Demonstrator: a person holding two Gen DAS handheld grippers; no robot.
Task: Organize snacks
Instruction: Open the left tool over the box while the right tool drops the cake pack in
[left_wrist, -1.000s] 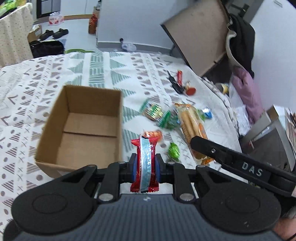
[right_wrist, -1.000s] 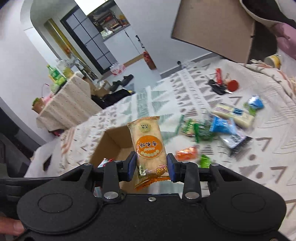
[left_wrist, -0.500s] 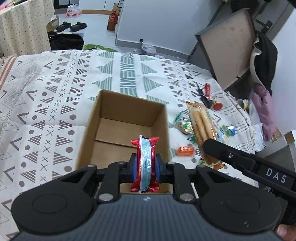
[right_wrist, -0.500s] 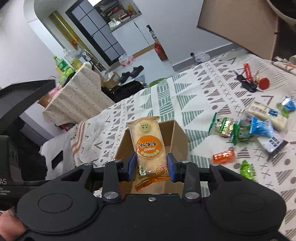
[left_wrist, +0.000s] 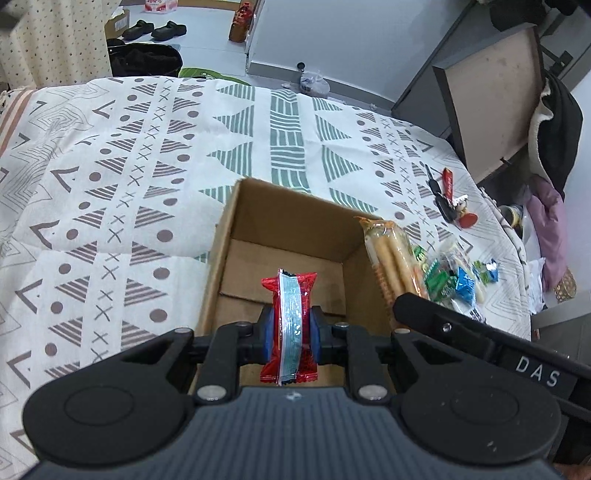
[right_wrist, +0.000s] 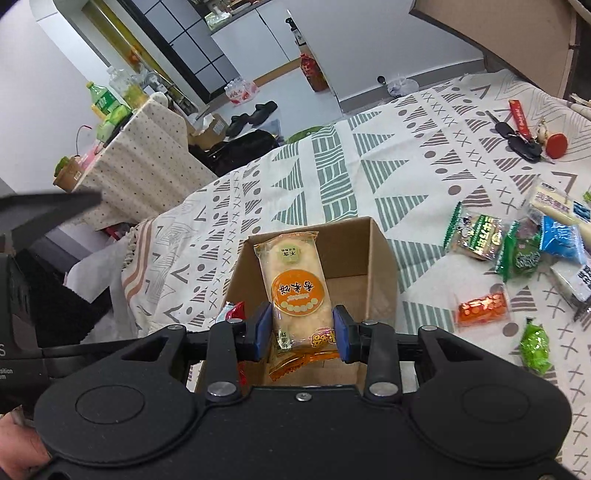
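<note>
The left gripper (left_wrist: 289, 329) held a red snack packet (left_wrist: 289, 325) tightly, low in the frame, over the open cardboard box (left_wrist: 236, 236). The right gripper (right_wrist: 300, 328) clamped a rice cracker pack (right_wrist: 295, 291) above the same box (right_wrist: 382, 258). More snacks (right_wrist: 517, 251) lay on the patterned cloth (right_wrist: 332, 177) at the right.

- A patterned cloth (left_wrist: 147, 155) with grey and green triangles covers the surface.
- A bunch of keys (right_wrist: 521, 144) with a red strap lies on the cloth, near its far right edge.
- A pair of black shoes (left_wrist: 153, 29) sits on the floor beyond.
- A dotted tablecloth (right_wrist: 136, 162) drapes a side table carrying a green bottle (right_wrist: 105, 101).
- A brown board (left_wrist: 491, 107) leans at the right, with dark clothing (left_wrist: 561, 122) hung just beside it.
</note>
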